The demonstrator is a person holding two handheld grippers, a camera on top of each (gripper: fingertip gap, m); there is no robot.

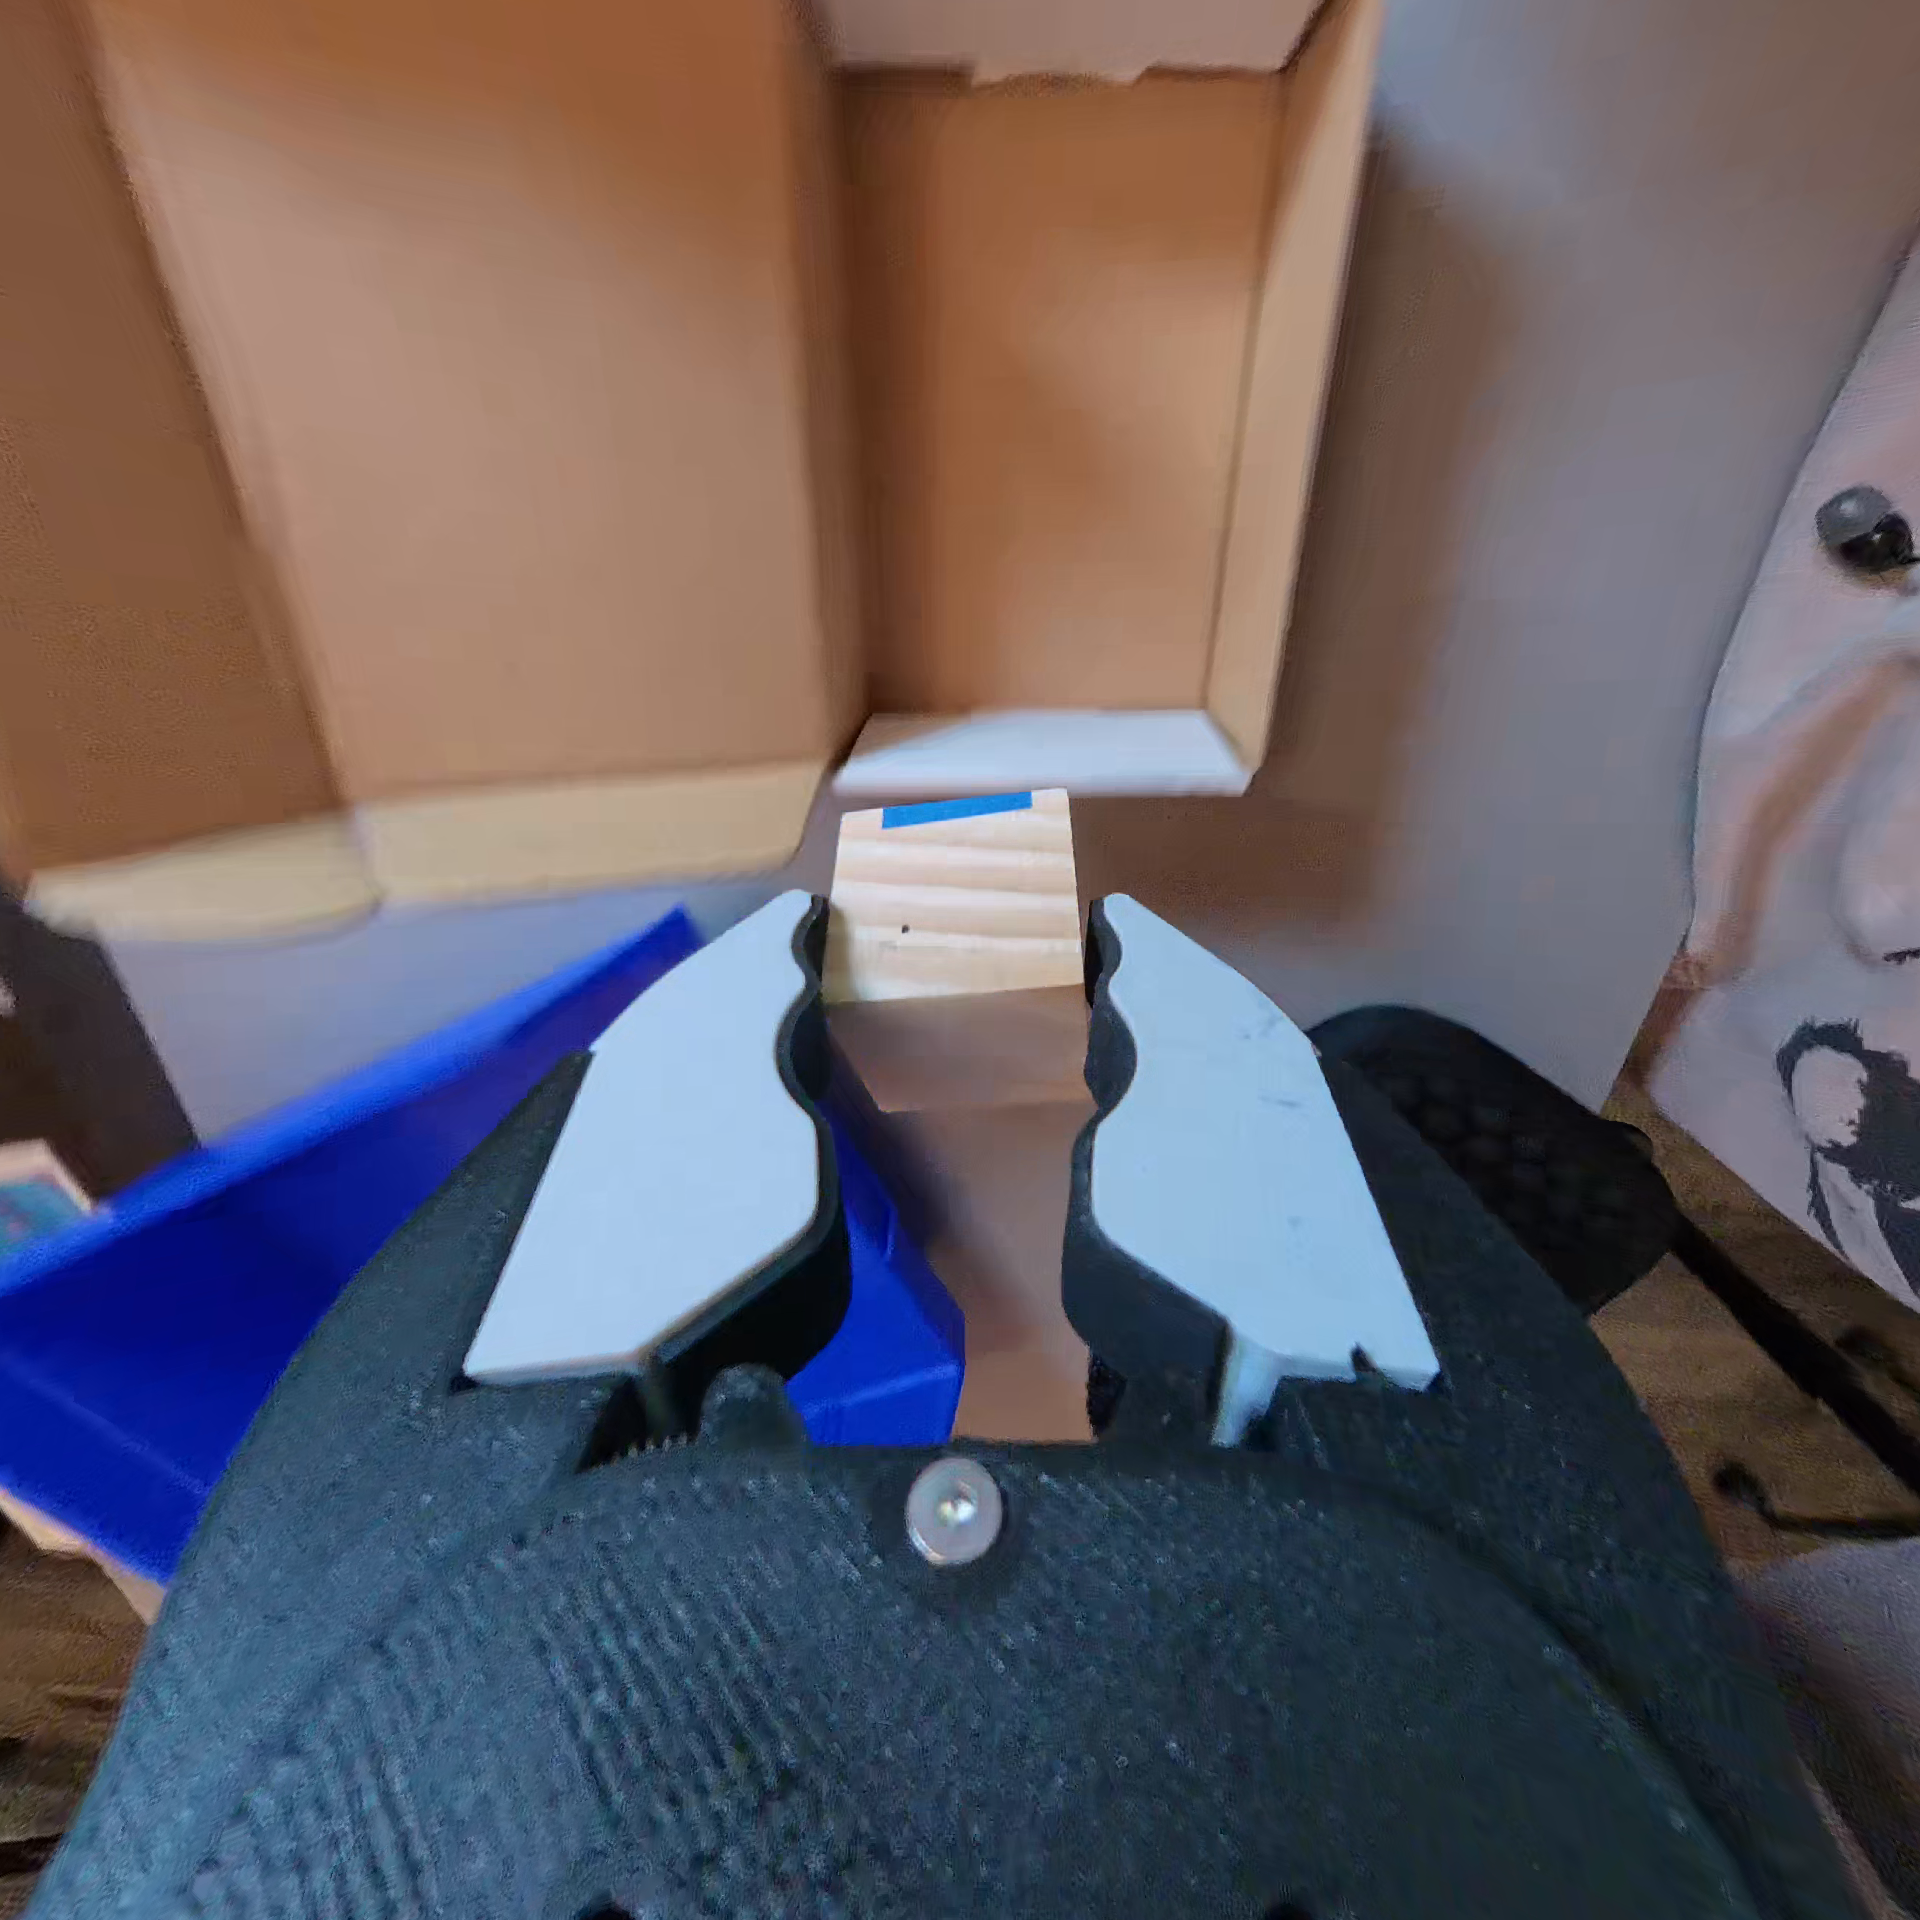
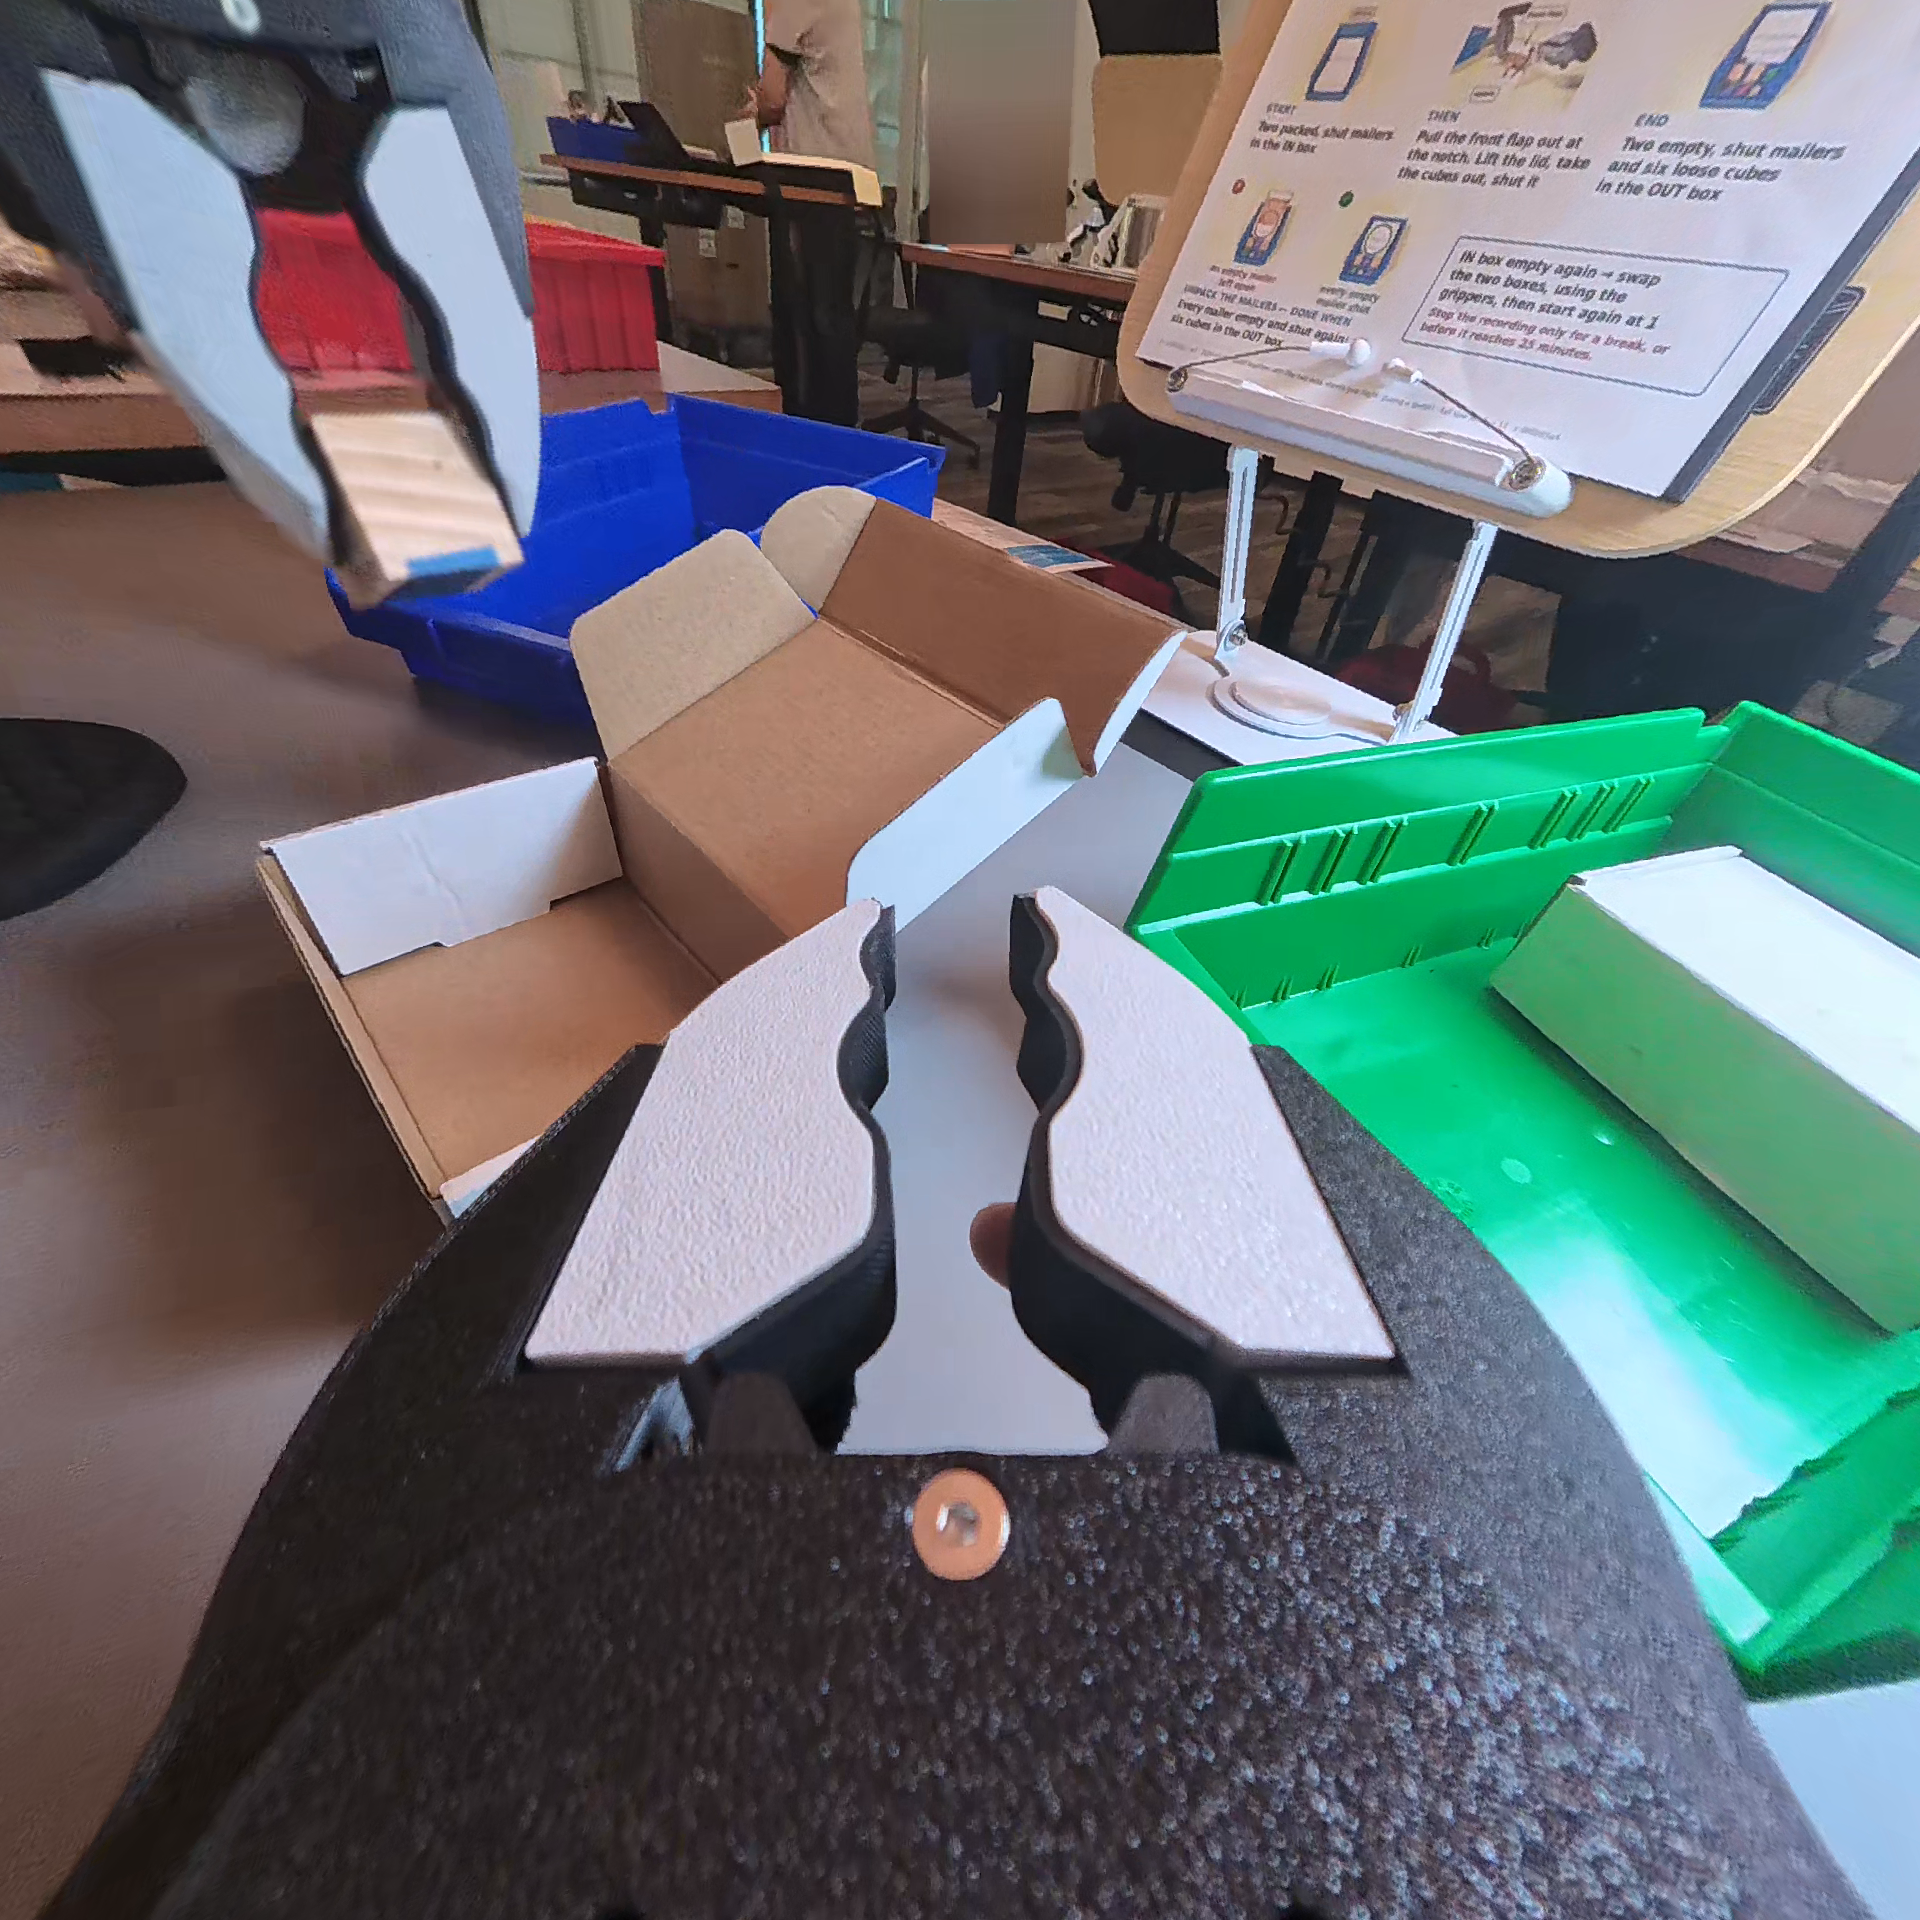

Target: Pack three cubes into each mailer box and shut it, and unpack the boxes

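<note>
One wooden cube (image 1: 951, 914) is held in the left tongs (image 1: 951, 935), up in the air above the open mailer box (image 2: 540, 997). The box looks empty, so no cube is packed or unpacked for sure. The right tongs (image 2: 951, 966) are narrow and hold nothing, beside the box. A shut white mailer (image 2: 1714, 1049) lies in the green bin (image 2: 1403, 862), right of the box.

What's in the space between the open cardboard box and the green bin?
Only bare grey table, seen in the right wrist view. The open mailer box and green bin stand apart, with the right hand-held gripper empty nearby.
</note>
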